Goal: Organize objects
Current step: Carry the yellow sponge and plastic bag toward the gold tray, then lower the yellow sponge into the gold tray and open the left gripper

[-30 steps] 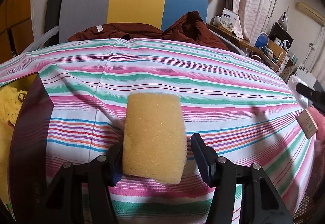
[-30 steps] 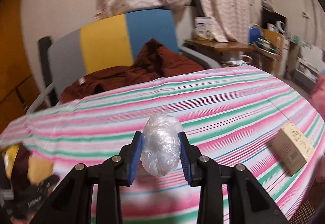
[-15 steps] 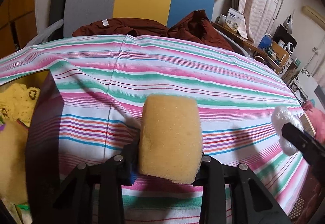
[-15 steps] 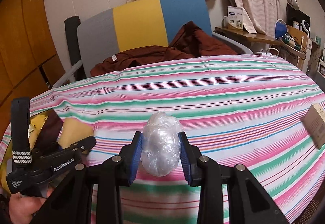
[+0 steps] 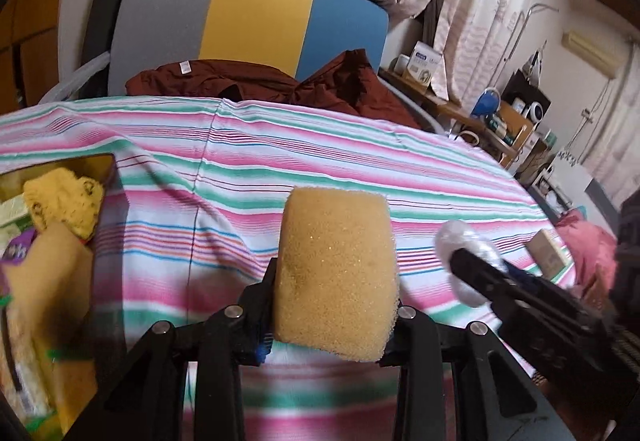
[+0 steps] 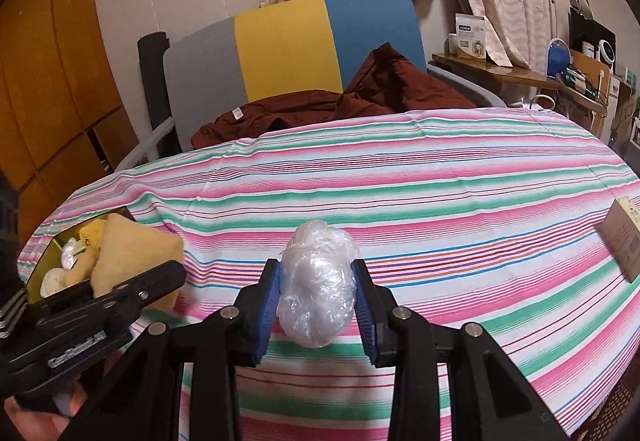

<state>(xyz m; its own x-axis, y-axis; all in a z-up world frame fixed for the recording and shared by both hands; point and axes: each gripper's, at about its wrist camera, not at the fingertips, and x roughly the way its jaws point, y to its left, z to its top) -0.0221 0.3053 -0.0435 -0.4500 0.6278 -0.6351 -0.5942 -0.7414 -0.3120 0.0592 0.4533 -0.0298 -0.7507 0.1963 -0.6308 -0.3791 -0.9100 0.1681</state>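
Left gripper (image 5: 334, 325) jaws pinching yellow sponge (image 5: 336, 273) above striped desk (image 5: 304, 165); right gripper (image 6: 318, 315) jaws pinching crumpled plastic wad (image 6: 318, 283), likewise held above desk.

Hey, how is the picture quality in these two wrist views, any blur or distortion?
Left wrist view: box contents at left smear with motion blur, sponge stays sharp. Right wrist view: crisp overall; fisheye bends the striped tablecloth into a dome, corners go dark.

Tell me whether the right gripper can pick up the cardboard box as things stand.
Probably not yet: the right gripper is shut on the plastic wrap ball, so its jaws are occupied. The cardboard box itself lies unobstructed on the striped tablecloth.
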